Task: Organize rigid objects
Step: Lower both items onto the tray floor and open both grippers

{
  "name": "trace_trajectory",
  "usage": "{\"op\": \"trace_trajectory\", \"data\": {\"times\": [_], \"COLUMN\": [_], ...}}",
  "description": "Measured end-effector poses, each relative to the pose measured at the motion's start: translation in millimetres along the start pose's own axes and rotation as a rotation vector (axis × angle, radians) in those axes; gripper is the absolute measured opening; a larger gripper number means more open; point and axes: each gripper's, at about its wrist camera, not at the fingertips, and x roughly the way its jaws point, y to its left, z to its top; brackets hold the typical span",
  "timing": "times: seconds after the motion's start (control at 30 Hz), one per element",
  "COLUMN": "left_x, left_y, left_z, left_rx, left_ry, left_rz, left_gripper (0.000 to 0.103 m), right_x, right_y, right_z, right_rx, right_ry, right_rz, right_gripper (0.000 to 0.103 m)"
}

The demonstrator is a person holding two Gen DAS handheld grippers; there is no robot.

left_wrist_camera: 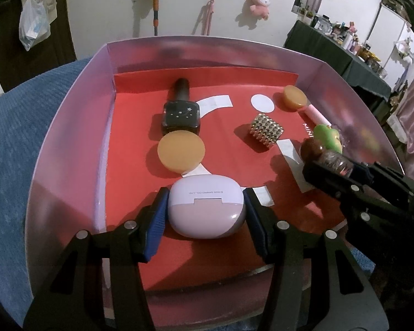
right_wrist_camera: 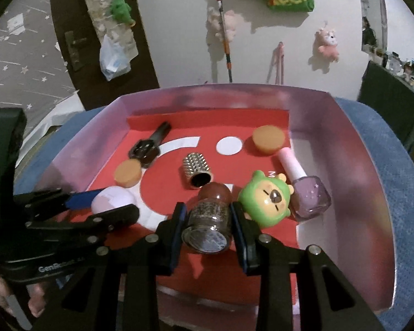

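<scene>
A lilac earbud case (left_wrist_camera: 206, 207) lies on the red floor of a pink-walled tray (left_wrist_camera: 69, 127), between the blue pads of my left gripper (left_wrist_camera: 205, 205), which is shut on it. It also shows in the right wrist view (right_wrist_camera: 111, 200). My right gripper (right_wrist_camera: 207, 222) is shut on a glitter bottle with a brown cap (right_wrist_camera: 208, 226), held on its side near the tray's right part. In the left wrist view the bottle (left_wrist_camera: 332, 161) sits in the right gripper (left_wrist_camera: 339, 165).
In the tray lie a black star-printed polish bottle (left_wrist_camera: 180, 114), two orange discs (left_wrist_camera: 180, 151) (left_wrist_camera: 295, 97), a studded gold cylinder (right_wrist_camera: 197, 168), a green bear figure (right_wrist_camera: 267, 200) and a lilac polish bottle (right_wrist_camera: 307, 190). Blue cloth (left_wrist_camera: 13, 138) surrounds the tray.
</scene>
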Motion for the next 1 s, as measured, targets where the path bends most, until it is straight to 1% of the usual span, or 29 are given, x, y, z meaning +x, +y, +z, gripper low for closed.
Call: {"op": "trace_trajectory", "data": {"times": [0.1,0.13,0.27,0.47,1.0], "left_x": [0.8,1.3,3.1,3.5,5.8], "left_y": [-0.5,-0.8,-2.2,-3.0,-2.2], "left_z": [1.3,1.8,3.9,4.2,5.8], "left_rx": [0.003,0.004,0.010,0.011,-0.004], "left_ry": [-0.001,-0.002,-0.002,-0.004,-0.004], "left_rz": [0.008,0.011,0.021,0.022,0.016], "left_gripper": [0.051,0.051,0.051,0.051,0.052], "right_x": [10.4,12.8,10.6,12.3,13.2], "right_y": [-0.3,-1.9,-2.9,-6.7,-7.3], "right_z": [-3.5,-4.8,-2.4,-2.8,-1.9], "right_rx": [0.019,0.030,0.035,0.049,0.071], "right_ry": [0.045,0.047,0.012,0.034,0.038], "right_rz": [0.034,0.041,0.015,0.023,0.042], "right_gripper": [0.035,0.035,0.035,0.035,0.035]}}
